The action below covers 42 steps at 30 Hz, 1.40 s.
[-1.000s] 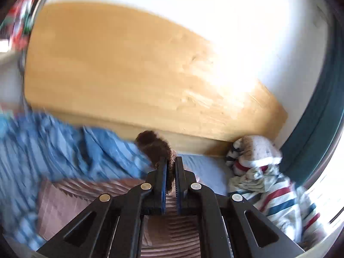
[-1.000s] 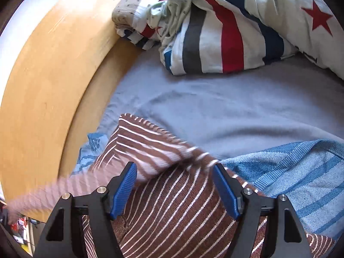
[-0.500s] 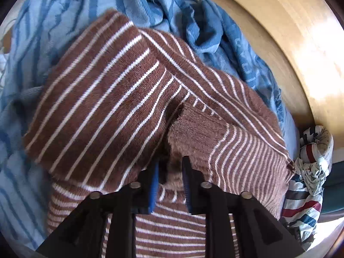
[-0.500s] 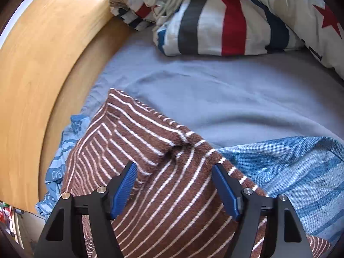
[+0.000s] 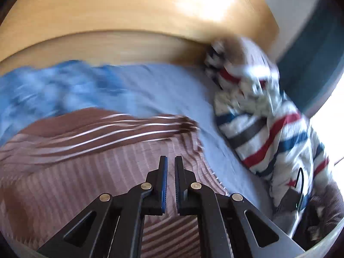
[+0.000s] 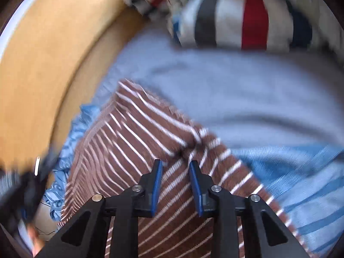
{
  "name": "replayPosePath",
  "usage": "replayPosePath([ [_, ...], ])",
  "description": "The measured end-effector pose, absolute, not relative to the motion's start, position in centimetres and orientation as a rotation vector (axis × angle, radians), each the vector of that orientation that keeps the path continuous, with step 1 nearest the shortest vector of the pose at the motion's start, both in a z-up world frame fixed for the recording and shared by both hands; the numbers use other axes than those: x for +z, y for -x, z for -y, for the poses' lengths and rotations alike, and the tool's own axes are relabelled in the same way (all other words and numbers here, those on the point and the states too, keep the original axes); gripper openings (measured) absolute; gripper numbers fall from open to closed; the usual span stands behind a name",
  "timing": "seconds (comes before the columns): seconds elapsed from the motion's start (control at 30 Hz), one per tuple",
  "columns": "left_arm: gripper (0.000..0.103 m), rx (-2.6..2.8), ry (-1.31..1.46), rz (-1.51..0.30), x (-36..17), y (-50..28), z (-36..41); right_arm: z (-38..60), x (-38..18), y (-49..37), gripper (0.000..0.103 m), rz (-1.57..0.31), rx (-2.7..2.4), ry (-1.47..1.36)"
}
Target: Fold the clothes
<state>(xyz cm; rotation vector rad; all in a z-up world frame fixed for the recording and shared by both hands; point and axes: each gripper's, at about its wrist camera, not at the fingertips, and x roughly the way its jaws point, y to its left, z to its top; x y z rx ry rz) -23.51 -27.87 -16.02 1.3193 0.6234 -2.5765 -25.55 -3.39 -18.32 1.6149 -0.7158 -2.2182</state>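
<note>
A brown sweater with thin white stripes point(image 5: 90, 150) lies on the grey bed sheet point(image 5: 172, 90); it also fills the lower middle of the right wrist view point(image 6: 133, 146). My left gripper point(image 5: 169, 163) hovers just above the sweater, its jaws almost together with a narrow empty gap. My right gripper point(image 6: 175, 165) sits over a ridge of the sweater, jaws partly closed with a gap; the fabric lies below them. Both views are motion-blurred.
A blue striped garment point(image 5: 43, 90) lies beside the sweater, also seen in the right wrist view point(image 6: 301, 182). A bundle of red, blue and grey striped bedding point(image 5: 268, 124) lies at the far side. A wooden headboard point(image 5: 129, 21) borders the bed.
My left gripper let go of the sweater fold and lifted away, now looking toward the headboard. My right gripper's jaws have narrowed from wide open and moved in over the sweater.
</note>
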Motion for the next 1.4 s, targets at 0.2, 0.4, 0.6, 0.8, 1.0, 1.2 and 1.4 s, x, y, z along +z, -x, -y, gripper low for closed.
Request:
replayPosePath([
  [0.2, 0.006, -2.657, -1.541, -0.531, -22.0, 35.2, 23.1, 1.9, -20.0, 27.3, 0.0, 0.775, -2.288, -1.649],
  [0.4, 0.003, -2.557, -1.523, -0.726, -24.3, 38.8, 23.1, 1.7, -20.4, 28.1, 0.0, 0.783, -2.309, -1.657],
  [0.6, 0.004, -2.789, -1.192, -0.995, -14.6, 27.9, 24.4, -0.8, -19.8, 27.2, 0.01, 0.997, -2.282, -1.539],
  [0.8, 0.054, -2.557, -1.159, -0.741, -10.0, 8.3, 27.8, -3.2, -17.6, 25.0, 0.04, 1.071, -2.361, -1.487],
  [1.0, 0.068, -2.217, -1.211, -1.077, -14.0, -9.9, 29.8, -3.2, -15.0, 16.1, 0.068, 1.01, -2.295, -1.539],
  [1.2, 0.068, -2.046, -0.97, -1.408, -15.3, -21.8, 31.3, -3.4, -10.9, 5.9, 0.072, 0.979, -2.215, -1.491],
  [1.4, 0.069, -2.028, -0.81, -1.487, -13.5, -28.9, 32.2, 0.9, -5.5, 2.4, 0.079, 0.743, -2.209, -1.4],
])
